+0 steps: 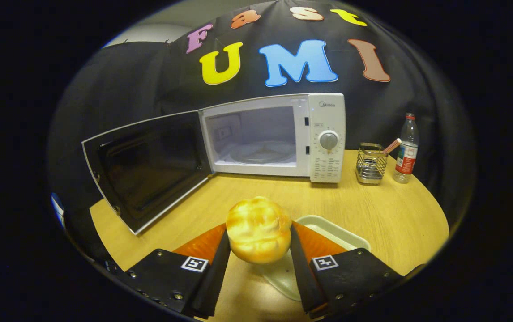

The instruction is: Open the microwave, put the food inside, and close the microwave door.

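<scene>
Right, you've got the bread roll [258, 229] pinched in the gripper [259, 243], one finger pressed to each side of it, jaws closed in just to the roll's width. It's a golden, glossy bun, sitting squarely between your fingers and lifted clear of the wooden table [373, 210].

Just under and slightly past your right finger lies a pale tray [335, 231], flat on the table; its near end runs beneath the roll, and the roll isn't touching it.

Straight ahead, well beyond the fingers, stands the microwave [279, 136], white, facing you. Its door [147, 167] is swung wide open on the left hinge, the dark inner panel angled out toward your left finger, its lower edge hanging close over the tabletop. The cavity is open to you and lit pale, with the glass turntable [261, 153] lying flat inside. You can see the control panel on the right of the cavity, with a round dial [328, 140] on it.

Off beyond your right finger, beside the microwave, sits a wire holder [371, 164] with a striped stick leaning out of it. Just past that stands a clear bottle [407, 150] with a red cap, upright.
</scene>
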### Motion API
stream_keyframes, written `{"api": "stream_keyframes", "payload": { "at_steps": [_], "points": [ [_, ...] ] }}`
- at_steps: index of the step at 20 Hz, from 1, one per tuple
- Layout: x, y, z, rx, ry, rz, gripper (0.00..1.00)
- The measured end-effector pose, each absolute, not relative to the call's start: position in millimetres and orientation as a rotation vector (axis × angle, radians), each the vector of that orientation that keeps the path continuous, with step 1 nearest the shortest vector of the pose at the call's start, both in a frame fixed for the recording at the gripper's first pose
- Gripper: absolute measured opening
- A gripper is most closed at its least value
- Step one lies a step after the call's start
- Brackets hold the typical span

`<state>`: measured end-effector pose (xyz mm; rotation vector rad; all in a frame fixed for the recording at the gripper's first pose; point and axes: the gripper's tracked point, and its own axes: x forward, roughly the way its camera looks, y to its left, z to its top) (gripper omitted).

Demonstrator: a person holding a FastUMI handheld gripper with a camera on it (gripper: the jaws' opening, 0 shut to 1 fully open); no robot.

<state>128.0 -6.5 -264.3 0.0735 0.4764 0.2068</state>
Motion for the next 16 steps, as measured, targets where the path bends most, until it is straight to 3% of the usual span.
{"api": "stream_keyframes", "payload": {
  "at_steps": [6,16],
  "points": [
    [176.5,45.4,-236.1,0.238,0.398,0.218,0.69],
    [297.8,84.8,-248.1,0.412,0.342,0.138,0.69]
  ]
}}
